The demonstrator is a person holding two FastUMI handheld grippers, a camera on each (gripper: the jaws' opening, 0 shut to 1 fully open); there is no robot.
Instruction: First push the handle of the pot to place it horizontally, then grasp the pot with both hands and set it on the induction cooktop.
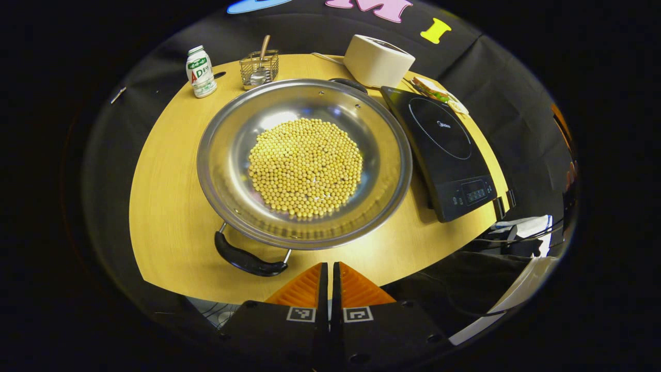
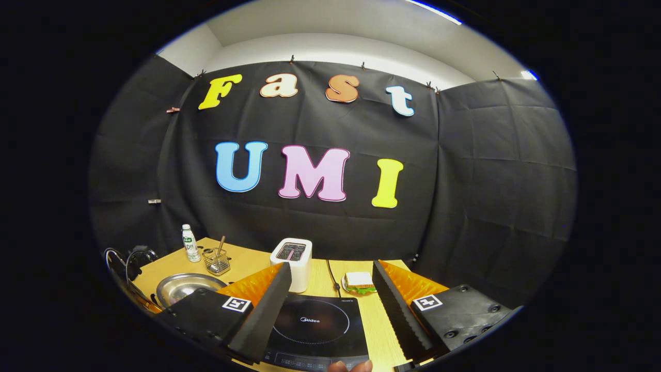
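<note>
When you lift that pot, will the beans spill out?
Maybe, if it tips. The pot is wide and shallow, and the small round beans lie loose, so they would probably roll. Its shiny metal rim looks slippery; the two black handles seem safer to grip.

Mock kitchen booth: cloth wall [image 2: 480, 181], cooktop [image 2: 317, 323], toaster [image 2: 294, 258].

Even overhead light, bright on the surface [image 1: 170, 206]. Glare patches inside the pot [image 1: 304, 163], beside the beans [image 1: 305, 166]; soft shadow under its rim. Strong fisheye bending at the edges. Ceiling light strip [image 2: 434, 11] in right gripper view. Focus sharp; fingers slightly soft.
</note>
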